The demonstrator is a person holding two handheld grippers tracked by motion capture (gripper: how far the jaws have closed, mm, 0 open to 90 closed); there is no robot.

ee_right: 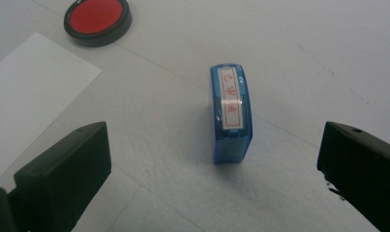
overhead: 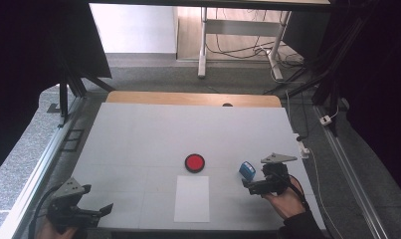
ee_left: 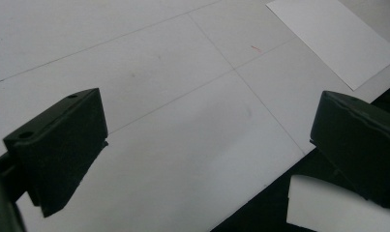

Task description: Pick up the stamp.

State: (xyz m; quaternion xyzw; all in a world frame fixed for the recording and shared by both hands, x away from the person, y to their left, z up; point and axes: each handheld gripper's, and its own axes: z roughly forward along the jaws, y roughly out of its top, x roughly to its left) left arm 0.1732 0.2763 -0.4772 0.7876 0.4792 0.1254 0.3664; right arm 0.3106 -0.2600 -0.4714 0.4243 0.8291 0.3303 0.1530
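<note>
On the white table (overhead: 138,134), toward its near right side, we have our right gripper (overhead: 247,185) poised just behind a small blue stamp (overhead: 247,170). From the right gripper view, that stamp (ee_right: 231,113) stands between the two black jaws, which are spread wide and touching nothing; a white label with red characters faces up at us. A round red ink pad (overhead: 194,163) sits to the stamp's left, with a white sheet of paper (overhead: 192,198) lying just in front of the pad. Over at the near left corner, our left gripper (overhead: 104,210) hangs with jaws wide apart, holding nothing.
</note>
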